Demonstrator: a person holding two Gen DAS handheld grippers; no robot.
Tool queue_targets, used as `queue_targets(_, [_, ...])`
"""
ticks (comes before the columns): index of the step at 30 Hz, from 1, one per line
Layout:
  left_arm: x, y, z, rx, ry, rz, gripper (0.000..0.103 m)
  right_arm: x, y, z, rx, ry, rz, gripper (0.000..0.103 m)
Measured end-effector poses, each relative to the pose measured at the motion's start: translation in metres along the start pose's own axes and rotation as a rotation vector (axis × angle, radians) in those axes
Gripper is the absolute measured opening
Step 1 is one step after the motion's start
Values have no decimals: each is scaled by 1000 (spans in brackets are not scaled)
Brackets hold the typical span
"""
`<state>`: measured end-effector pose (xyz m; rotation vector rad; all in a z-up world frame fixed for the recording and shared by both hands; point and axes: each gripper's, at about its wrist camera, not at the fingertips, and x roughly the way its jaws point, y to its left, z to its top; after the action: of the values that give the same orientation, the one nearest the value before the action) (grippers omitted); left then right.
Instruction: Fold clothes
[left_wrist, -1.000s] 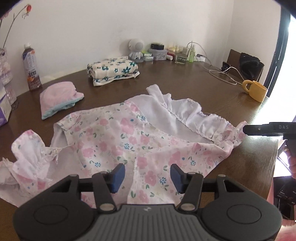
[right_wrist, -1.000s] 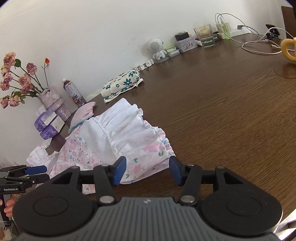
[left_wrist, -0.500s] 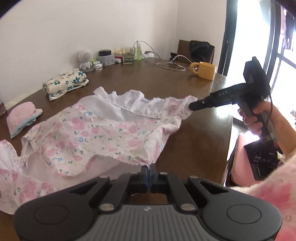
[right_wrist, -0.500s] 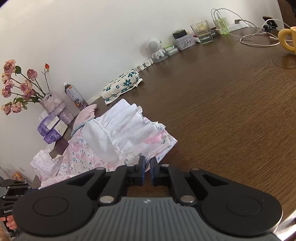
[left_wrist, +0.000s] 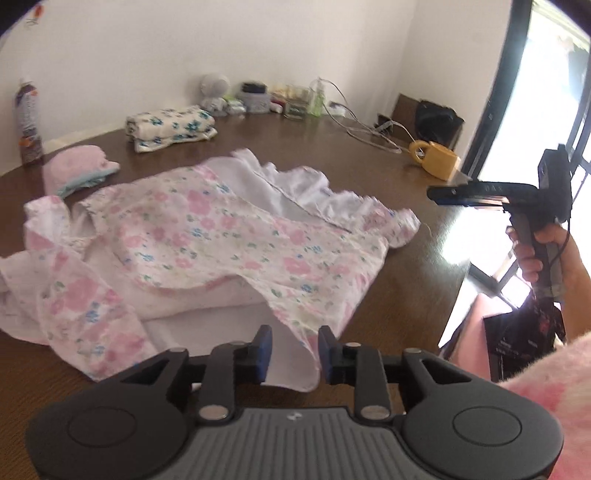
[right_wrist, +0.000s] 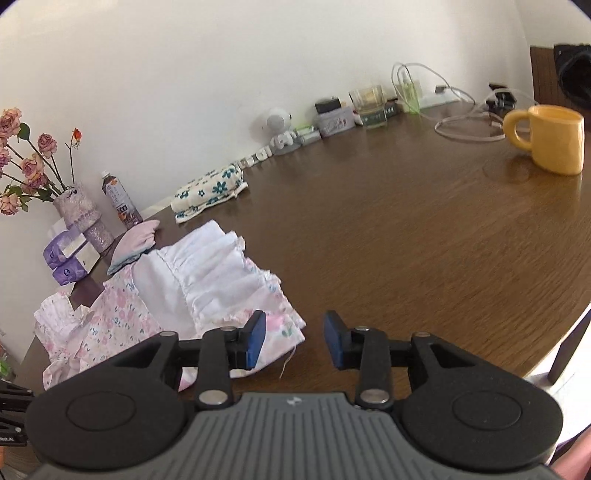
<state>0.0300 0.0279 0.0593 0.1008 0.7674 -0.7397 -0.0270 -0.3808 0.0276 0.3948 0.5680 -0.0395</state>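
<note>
The left claw (left_wrist: 292, 350) is open, and the near edge of the flowery dress (left_wrist: 207, 240) lies between its two blue fingers, not pinched. The right claw (right_wrist: 295, 341) is open too and holds nothing; the frilly end of the dress sits just beside its left finger. The dress lies spread on the brown table (right_wrist: 424, 251), with one part turned over, so I think the folding is only just begun. Farther back lie two folded things that look done: a blue-flower bundle (left_wrist: 171, 125) and a small pink one (left_wrist: 79, 171). So that is one dress left to fold and two folded. Also on the table are one yellow mug (right_wrist: 548, 142) and one bottle (right_wrist: 120, 201).
</note>
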Motion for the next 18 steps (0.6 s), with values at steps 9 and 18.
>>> queue_targets(9, [-49,80,16,-248,-143,334,50,64,77,28,-199,80,169,42])
queue_targets(18, [13,111,64,-163,-109,421,66,129,148,28,-259,179,280,45])
